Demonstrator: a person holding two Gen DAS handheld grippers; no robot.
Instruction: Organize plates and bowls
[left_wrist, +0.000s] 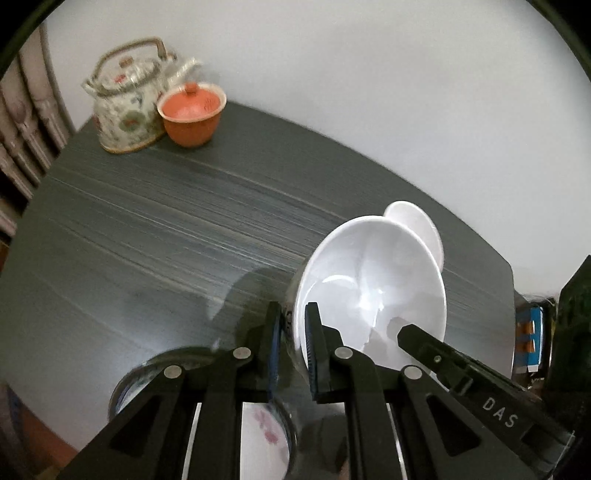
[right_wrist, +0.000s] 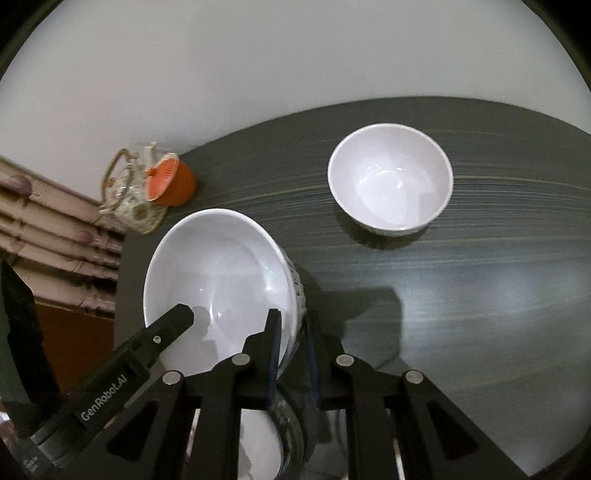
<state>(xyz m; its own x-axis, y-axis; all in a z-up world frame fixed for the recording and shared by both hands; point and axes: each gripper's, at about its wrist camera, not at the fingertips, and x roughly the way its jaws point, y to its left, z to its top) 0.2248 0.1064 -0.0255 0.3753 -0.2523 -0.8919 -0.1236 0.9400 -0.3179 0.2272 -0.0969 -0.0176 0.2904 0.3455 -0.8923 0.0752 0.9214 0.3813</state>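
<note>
We hold the large white bowl (right_wrist: 218, 280) tilted above the table (right_wrist: 480, 295), left gripper (left_wrist: 293, 332) and right gripper (right_wrist: 293, 336) each clamped on opposite rims; uneven pulling could slip it onto the patterned bowl (left_wrist: 258, 435) below, while the small white bowl (right_wrist: 389, 182) waits nearby

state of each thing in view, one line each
big bowl: tilted, lifted, gripped at its rim by both grippers
small bowl: upright on table, empty
teapot: upright, lid on
orange cup: upright, lidded
left gripper: shut on big bowl
right gripper: shut on big bowl
</note>
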